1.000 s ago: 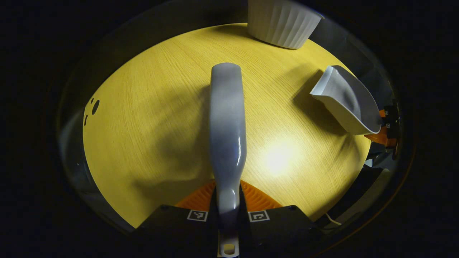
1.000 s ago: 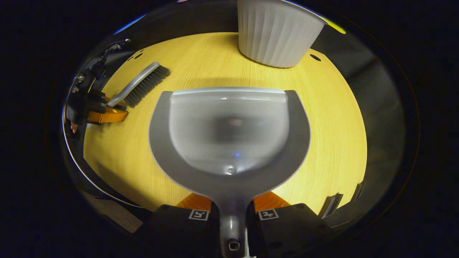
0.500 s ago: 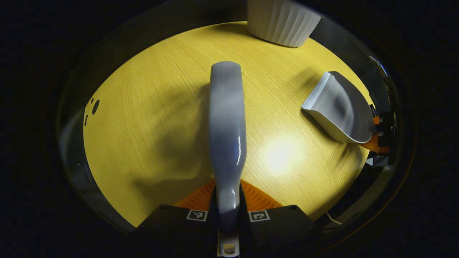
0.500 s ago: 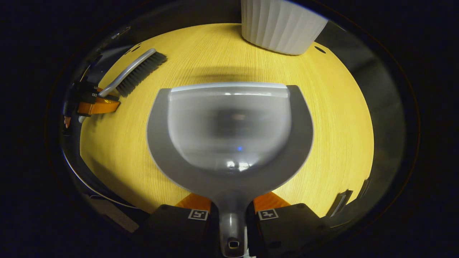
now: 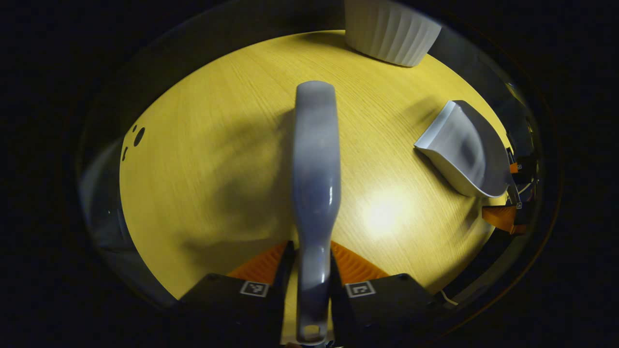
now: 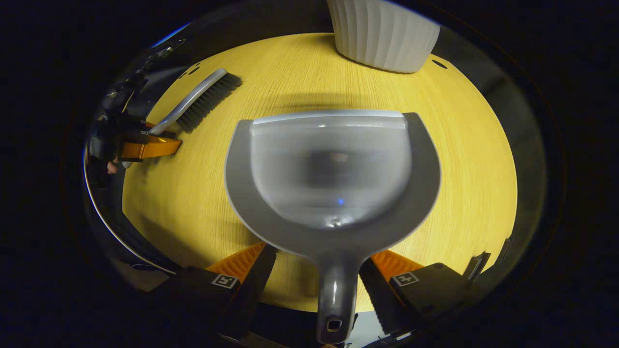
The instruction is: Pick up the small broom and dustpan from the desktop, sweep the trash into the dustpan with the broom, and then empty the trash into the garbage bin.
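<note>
The small grey broom (image 5: 315, 159) lies lengthwise along the yellow desktop (image 5: 203, 159), its handle end between the fingers of my left gripper (image 5: 312, 258). Those fingers stand slightly apart, with table showing beside the handle. In the right gripper view the broom (image 6: 200, 99) rests bristles down, with the left gripper (image 6: 150, 145) at its handle. The grey dustpan (image 6: 333, 169) sits flat on the desktop, mouth toward the white ribbed garbage bin (image 6: 382, 38). My right gripper (image 6: 321, 258) is open wide, its fingers clear of the dustpan handle on both sides. The dustpan (image 5: 464, 150) and right gripper (image 5: 508, 193) also show at the right.
The bin (image 5: 391, 34) stands at the far edge of the round-looking desktop (image 6: 474, 169). Small dark holes (image 5: 138, 137) mark the table's left side. Dark booth wall surrounds the table.
My right gripper has opened and let go of the dustpan handle. My left gripper's fingers have spread a little around the broom handle. Both tools stay on the table.
</note>
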Demonstrator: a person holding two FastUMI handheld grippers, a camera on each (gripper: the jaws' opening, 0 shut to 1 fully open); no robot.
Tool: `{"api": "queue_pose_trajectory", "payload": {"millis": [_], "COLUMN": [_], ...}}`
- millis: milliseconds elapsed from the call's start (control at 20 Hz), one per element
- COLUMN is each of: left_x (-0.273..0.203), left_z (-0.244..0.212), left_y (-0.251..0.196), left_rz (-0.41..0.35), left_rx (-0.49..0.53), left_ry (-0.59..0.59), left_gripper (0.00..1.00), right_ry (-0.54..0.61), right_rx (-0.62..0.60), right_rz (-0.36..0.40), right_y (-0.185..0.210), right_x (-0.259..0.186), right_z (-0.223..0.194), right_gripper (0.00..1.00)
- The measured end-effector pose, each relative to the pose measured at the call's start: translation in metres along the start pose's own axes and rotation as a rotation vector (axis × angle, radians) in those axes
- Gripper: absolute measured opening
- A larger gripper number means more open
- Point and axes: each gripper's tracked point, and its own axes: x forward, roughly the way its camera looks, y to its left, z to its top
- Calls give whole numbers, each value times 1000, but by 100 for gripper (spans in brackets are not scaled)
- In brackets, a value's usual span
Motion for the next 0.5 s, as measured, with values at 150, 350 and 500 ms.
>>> {"api": "queue_pose_trajectory", "payload": {"millis": [150, 350, 500], "left_x": [-7, -33, -57], "left_z": [-2, 6, 21], "left_y": [12, 25, 22], "left_rz": [56, 122, 150], "left_rx": [-17, 14, 15], "left_ry": [-12, -105, -194], "left_gripper": [69, 73, 73], "right_ry": [-65, -125, -206], "right_rx": [12, 44, 48], "right_rz": [-8, -14, -6], "right_y": [-7, -16, -14], "right_x": [-15, -37, -62], "right_z": [14, 23, 35], "right_gripper": [100, 100, 100]}}
